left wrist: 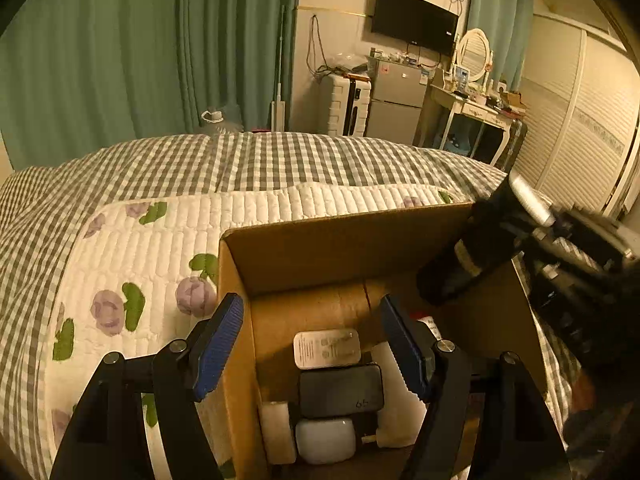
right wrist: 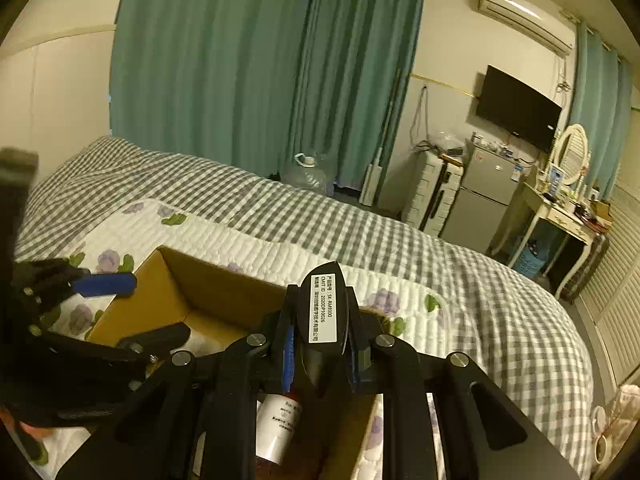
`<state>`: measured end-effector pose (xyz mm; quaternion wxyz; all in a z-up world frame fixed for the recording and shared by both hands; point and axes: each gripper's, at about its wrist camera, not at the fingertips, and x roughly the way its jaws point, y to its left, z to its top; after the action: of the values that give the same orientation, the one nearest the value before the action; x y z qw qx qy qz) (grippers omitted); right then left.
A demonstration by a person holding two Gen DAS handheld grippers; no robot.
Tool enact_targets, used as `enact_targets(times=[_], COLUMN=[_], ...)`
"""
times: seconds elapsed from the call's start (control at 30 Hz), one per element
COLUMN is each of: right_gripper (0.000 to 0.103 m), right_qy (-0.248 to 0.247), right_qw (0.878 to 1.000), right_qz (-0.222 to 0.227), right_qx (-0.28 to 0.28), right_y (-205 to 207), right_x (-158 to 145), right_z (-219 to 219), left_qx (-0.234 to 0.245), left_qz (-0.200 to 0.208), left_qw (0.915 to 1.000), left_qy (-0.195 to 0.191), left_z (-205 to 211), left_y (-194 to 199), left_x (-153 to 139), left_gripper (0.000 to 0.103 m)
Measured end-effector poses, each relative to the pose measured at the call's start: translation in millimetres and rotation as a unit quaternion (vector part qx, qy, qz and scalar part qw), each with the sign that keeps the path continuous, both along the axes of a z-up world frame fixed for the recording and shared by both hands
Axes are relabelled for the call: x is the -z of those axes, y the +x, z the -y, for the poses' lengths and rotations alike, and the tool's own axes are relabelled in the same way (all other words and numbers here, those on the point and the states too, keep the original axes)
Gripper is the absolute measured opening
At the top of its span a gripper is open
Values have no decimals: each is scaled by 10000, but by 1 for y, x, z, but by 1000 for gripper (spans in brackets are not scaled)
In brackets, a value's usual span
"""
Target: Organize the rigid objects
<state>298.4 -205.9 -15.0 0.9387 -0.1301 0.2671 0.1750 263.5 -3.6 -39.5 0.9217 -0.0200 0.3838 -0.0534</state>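
Observation:
An open cardboard box (left wrist: 344,244) sits on the bed, also in the right wrist view (right wrist: 208,284). Inside lie a white labelled case (left wrist: 326,348), a black case (left wrist: 340,390), a white rounded case (left wrist: 325,440) and white bottles (left wrist: 276,430). My left gripper (left wrist: 312,344) is open and empty, its jaws straddling the box's left wall. My right gripper (right wrist: 320,332) is shut on a black device with a white label (right wrist: 323,308), held over the box. That device (left wrist: 464,264) shows in the left wrist view above the box's right side. A white bottle (right wrist: 280,428) lies below it.
The box rests on a white quilted mat with purple flowers (left wrist: 152,264) over a grey checked bedspread (right wrist: 460,280). Green curtains (left wrist: 140,52), a suitcase (left wrist: 348,104), a small fridge (left wrist: 396,108) and a dressing table (left wrist: 476,112) stand beyond the bed.

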Motion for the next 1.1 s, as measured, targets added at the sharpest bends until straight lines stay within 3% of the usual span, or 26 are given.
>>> enact_targets(times=[0.1, 0.17, 0.23, 0.57, 0.73, 0.97, 1.1], right_gripper=[22, 43, 50, 51, 52, 93, 98], right_qy=[17, 57, 150, 392, 562, 771, 790], right_qw=[9998, 9996, 9997, 9981, 9970, 9956, 9937], right_qz=[-162, -244, -147, -302, -341, 121, 425], right_qx=[97, 101, 149, 365, 412, 511, 670], right_y=[-3, -9, -22, -84, -121, -179, -204], right_x=[6, 4, -8, -50, -64, -86, -81], right_z=[3, 7, 14, 30, 37, 47, 49], left_qx=[28, 43, 34, -27, -98, -214, -346], left_qz=[28, 38, 37, 260, 647, 1113, 1415], left_qw=[10000, 9999, 9999, 9996, 9976, 9927, 9881], left_qy=[80, 139, 137, 72, 212, 408, 498], left_z=[-1, -1, -1, -9, -7, 0, -1], left_y=[-8, -16, -25, -80, -115, -160, -183], left_x=[-3, -6, -10, -49, -76, -94, -95], left_gripper=[75, 75, 75, 75, 84, 93, 100])
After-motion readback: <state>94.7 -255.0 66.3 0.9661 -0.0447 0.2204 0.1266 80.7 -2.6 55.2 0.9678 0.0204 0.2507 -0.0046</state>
